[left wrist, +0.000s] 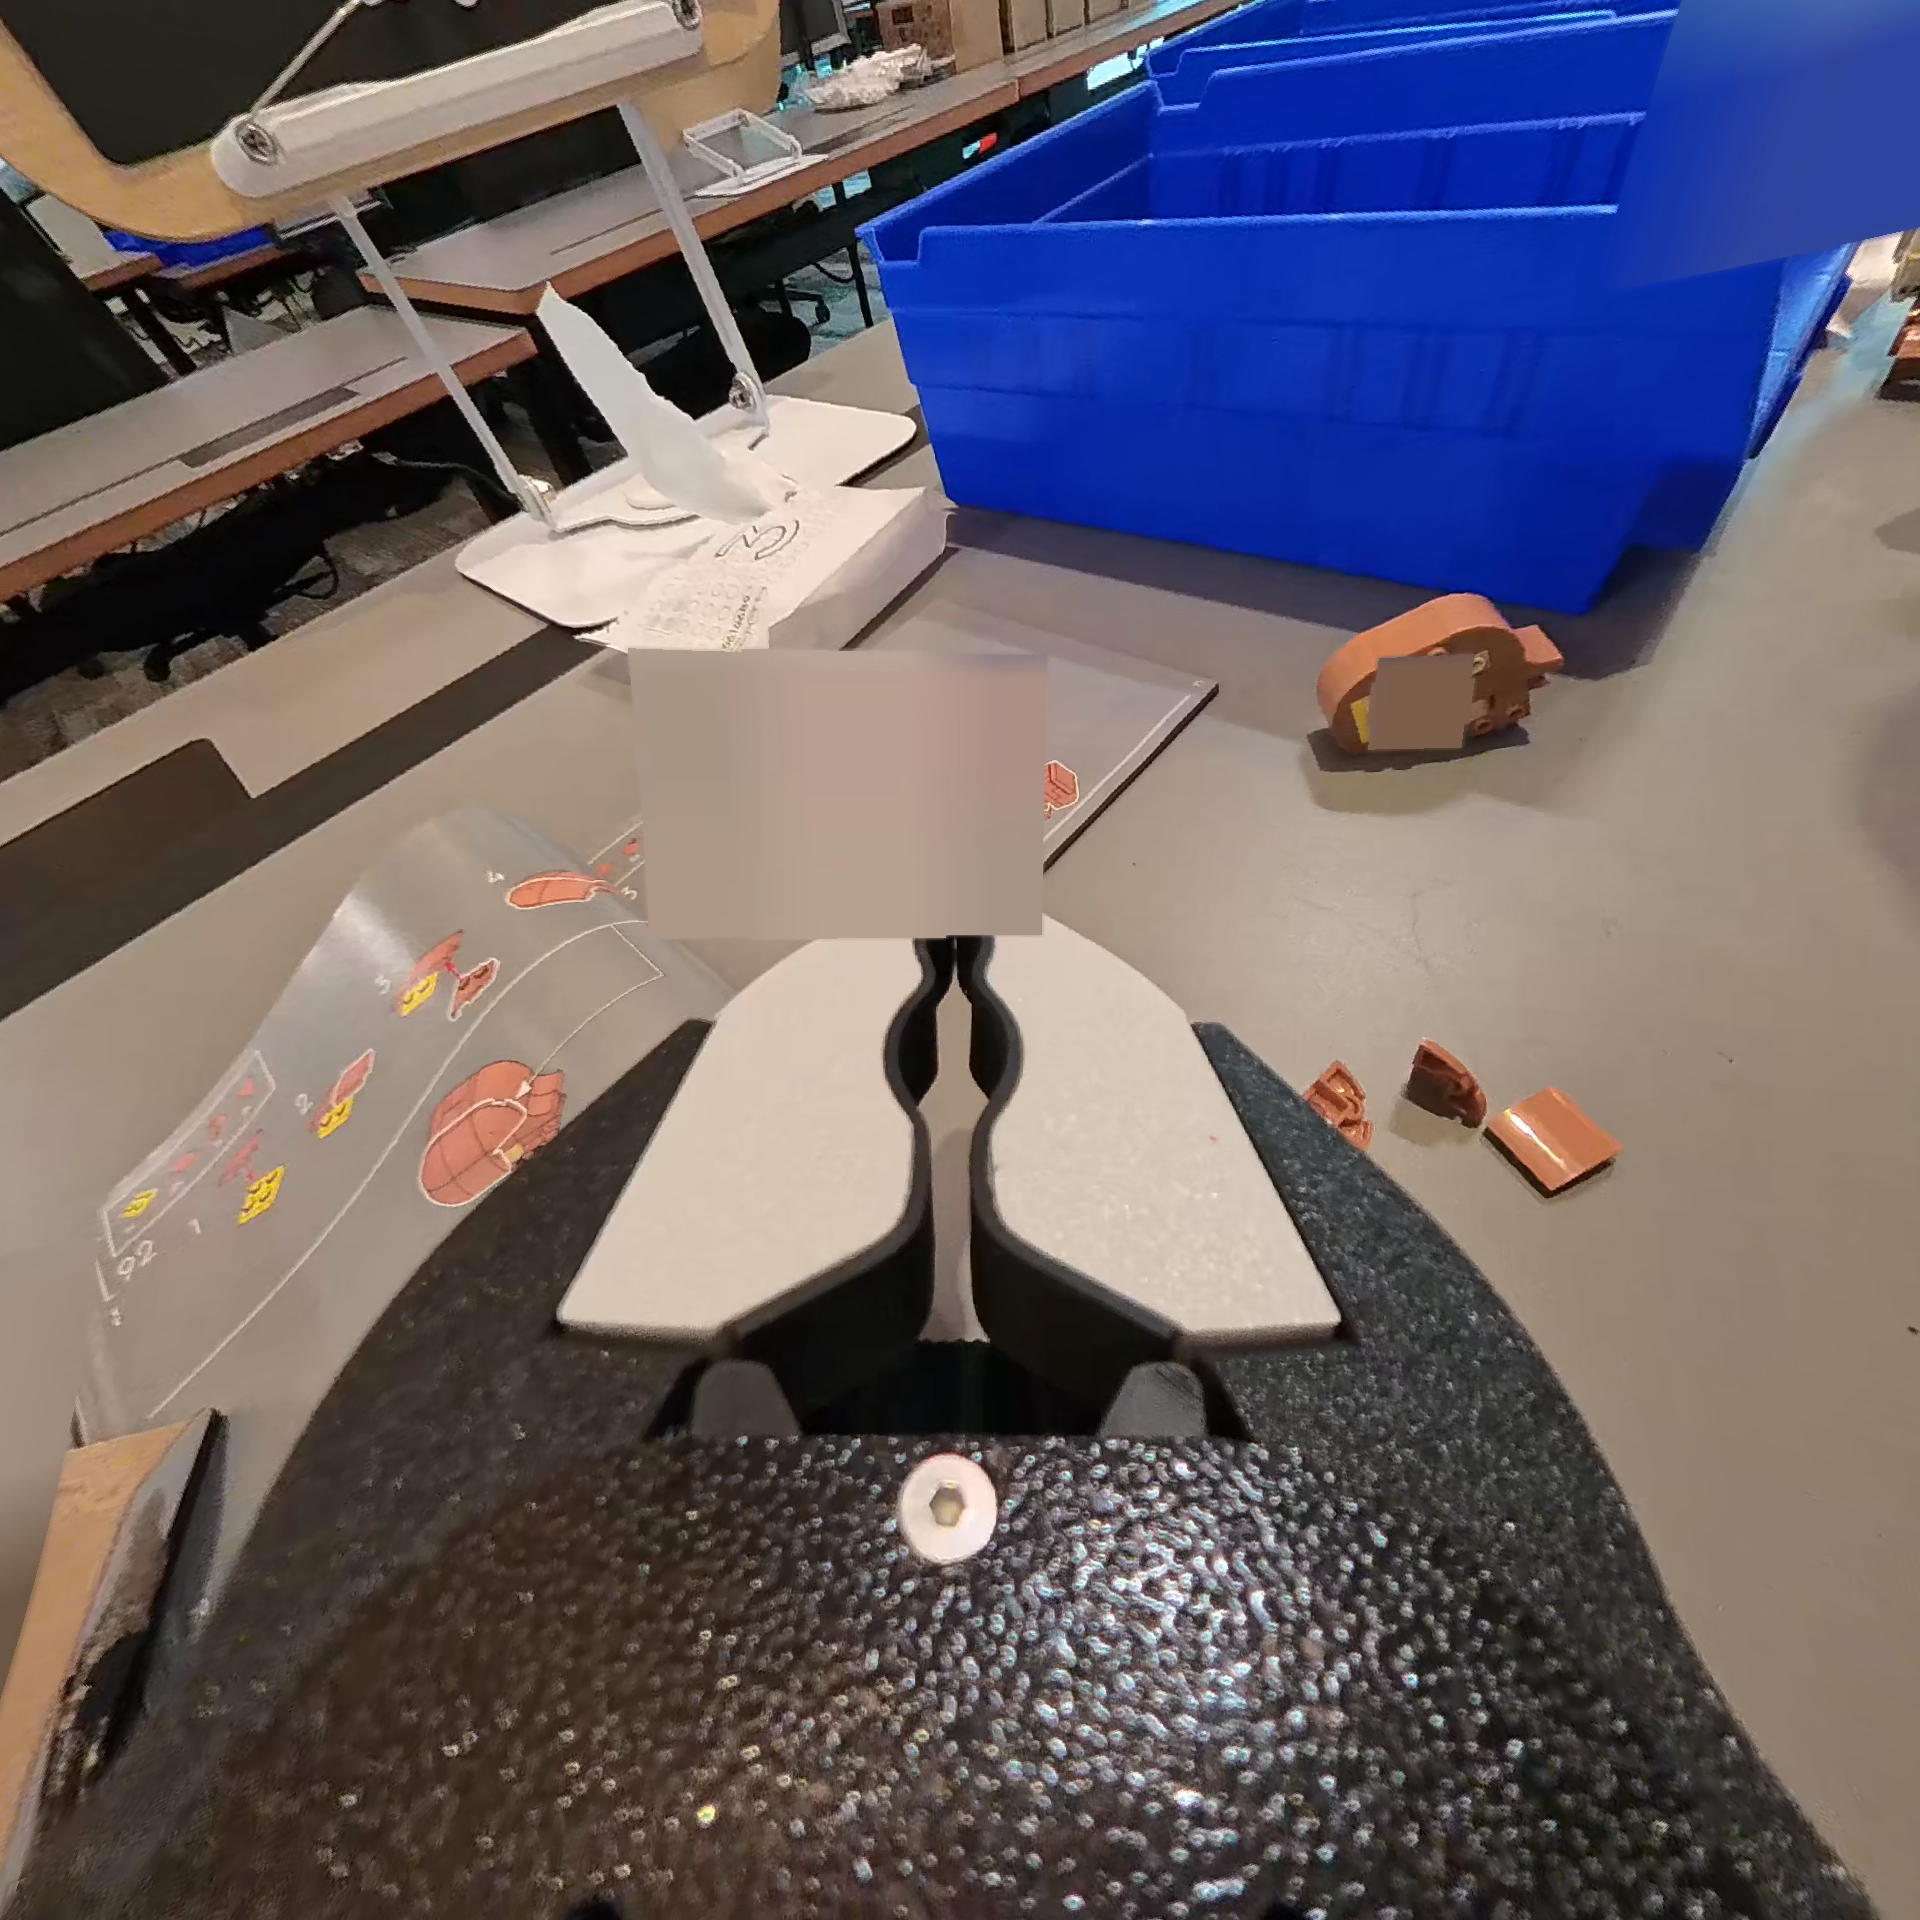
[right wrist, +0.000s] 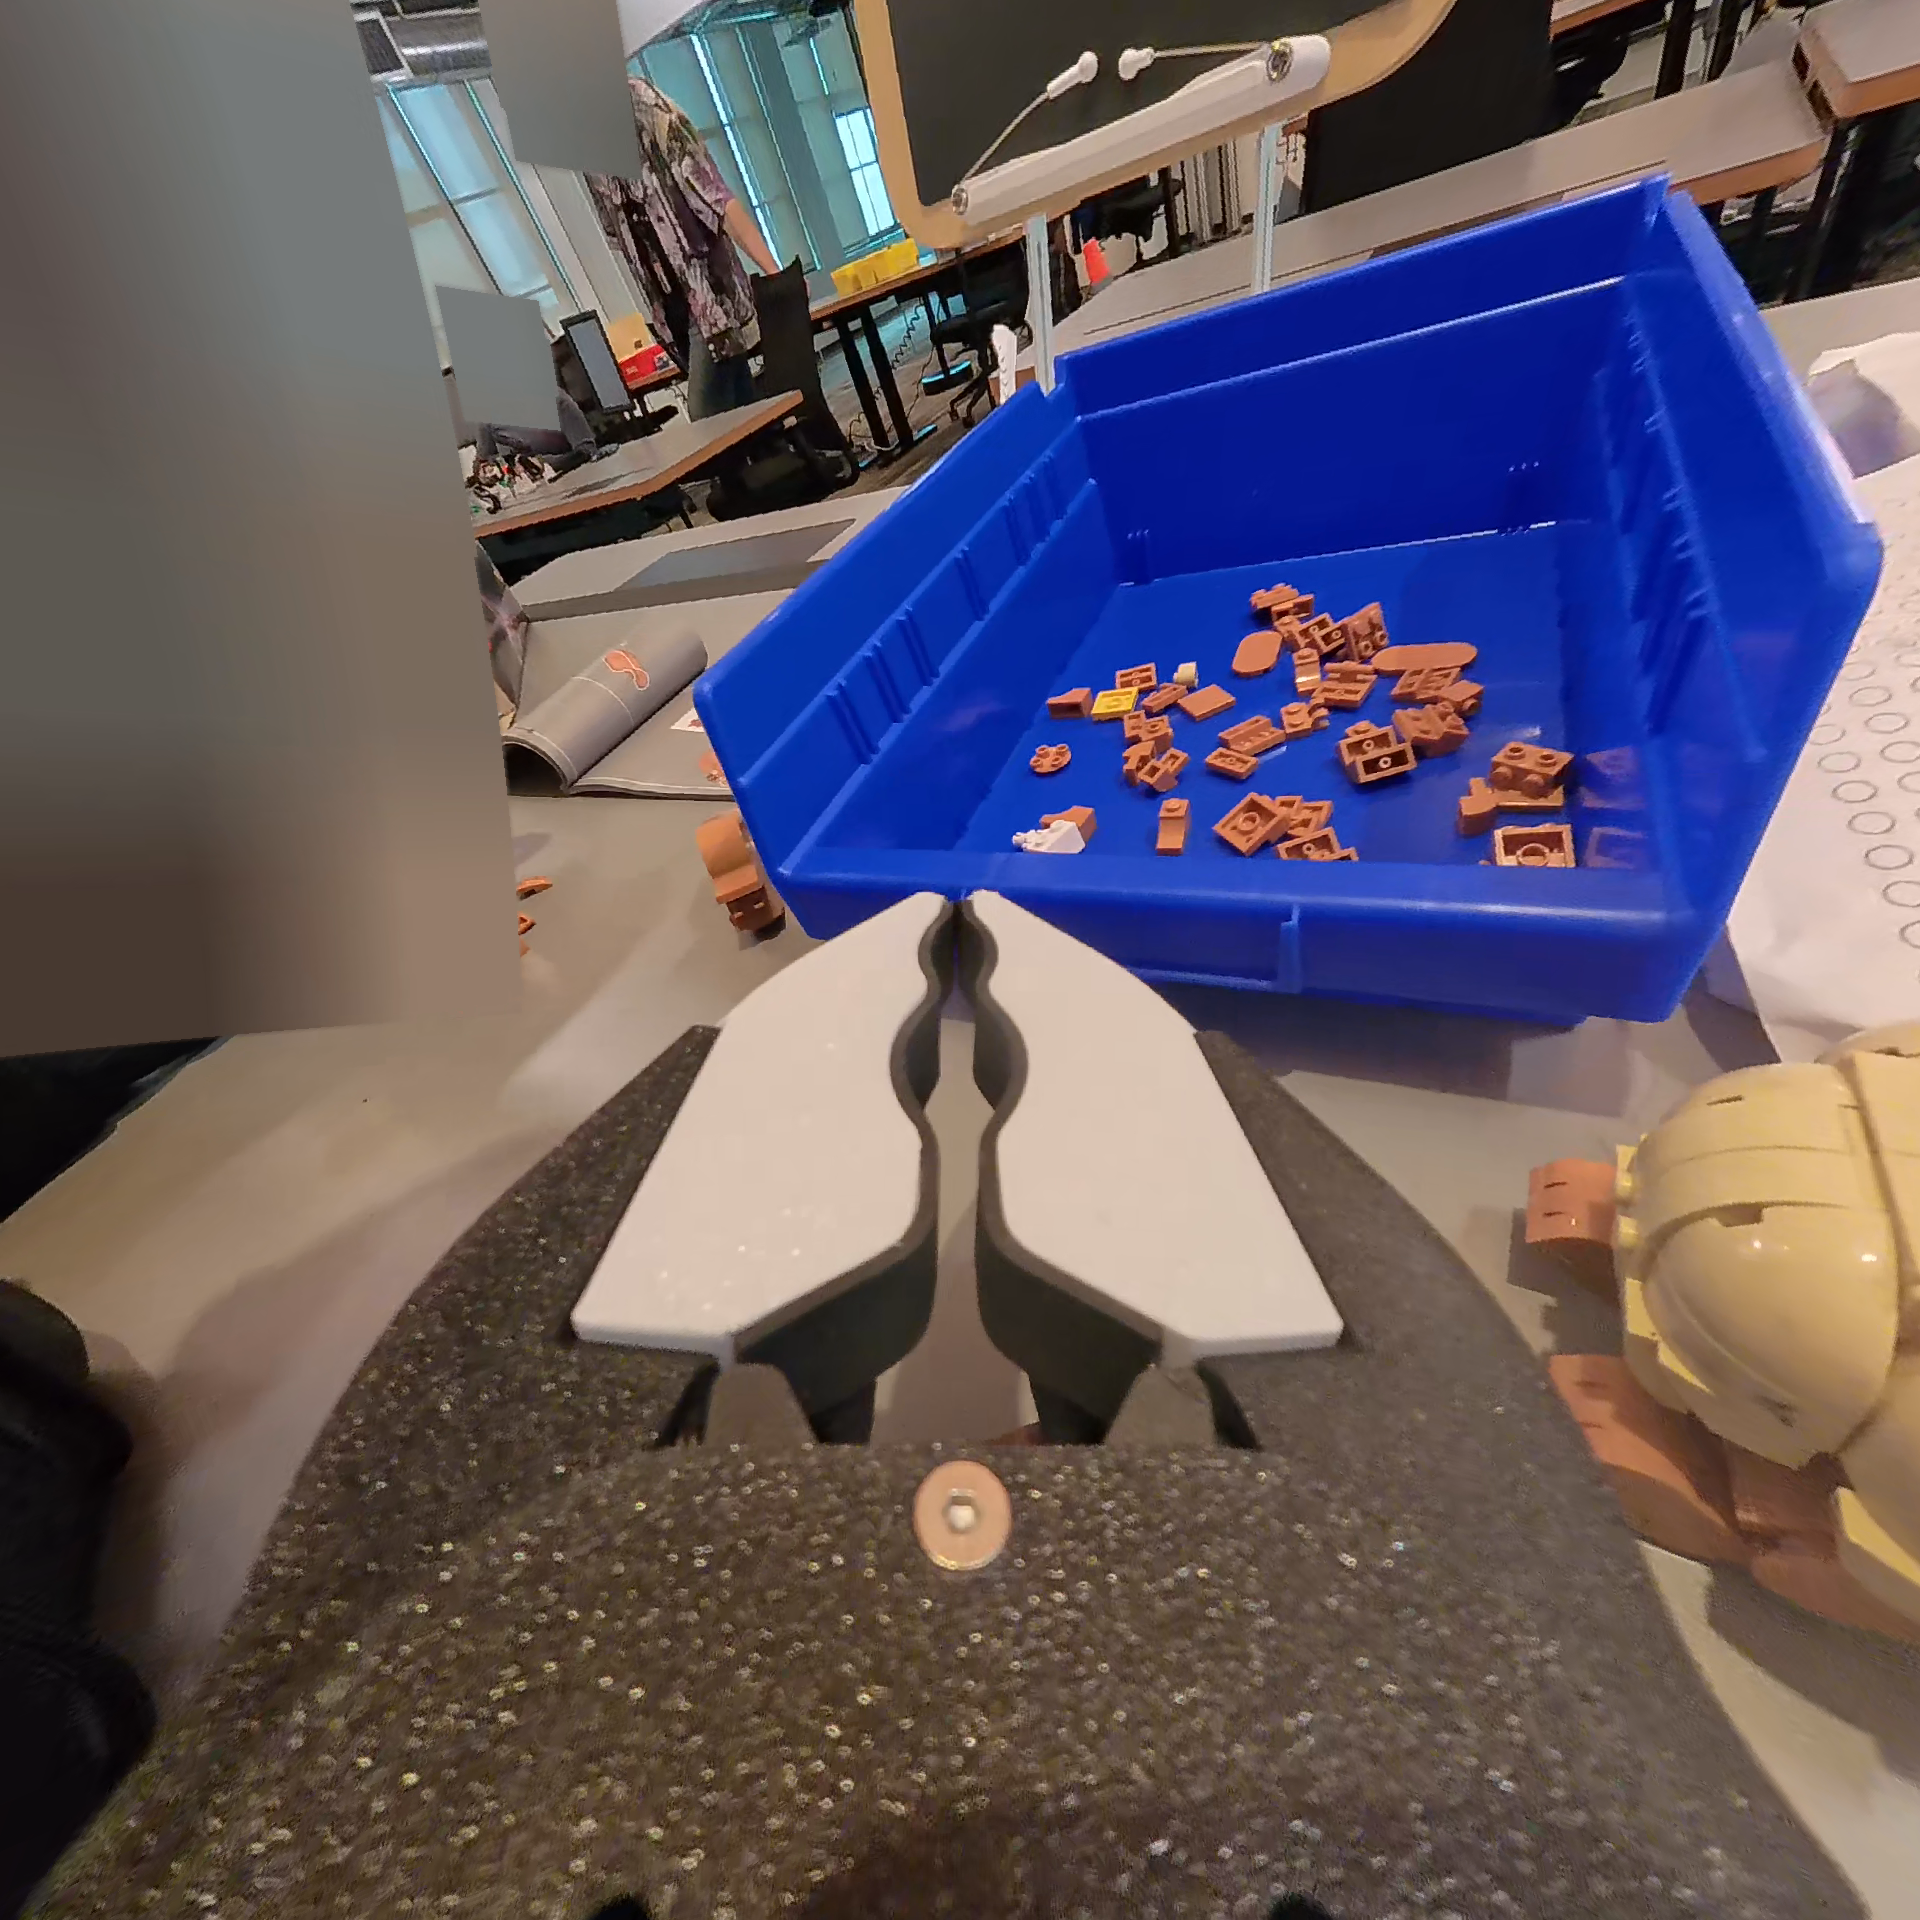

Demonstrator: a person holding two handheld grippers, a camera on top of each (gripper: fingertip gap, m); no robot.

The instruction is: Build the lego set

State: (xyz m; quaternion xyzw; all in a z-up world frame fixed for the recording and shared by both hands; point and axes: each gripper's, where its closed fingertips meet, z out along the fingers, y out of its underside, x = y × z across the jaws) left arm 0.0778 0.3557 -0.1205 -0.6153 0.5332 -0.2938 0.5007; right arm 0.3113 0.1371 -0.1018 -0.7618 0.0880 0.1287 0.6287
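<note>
Left hand-held gripper: pressed together, empty; booklet at 9 o'clock. Right hand-held gripper: pressed together, empty; blue bin of brown bricks at 1 o'clock.

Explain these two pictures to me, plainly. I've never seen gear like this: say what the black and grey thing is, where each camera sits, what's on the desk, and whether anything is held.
Each picture comes from a camera mounted on a hand-held two-finger gripper, looking forward along its grey fingers. The left gripper has its jaws closed with nothing visible between them; its very tips are hidden behind a blurred patch. It points over an open instruction booklet on the grey table, with three loose brown pieces and a small brown brick assembly to its right. The right gripper is also closed and empty, its tips close to the front rim of a blue bin holding scattered brown bricks. A tan and brown brick model sits at its right.
</note>
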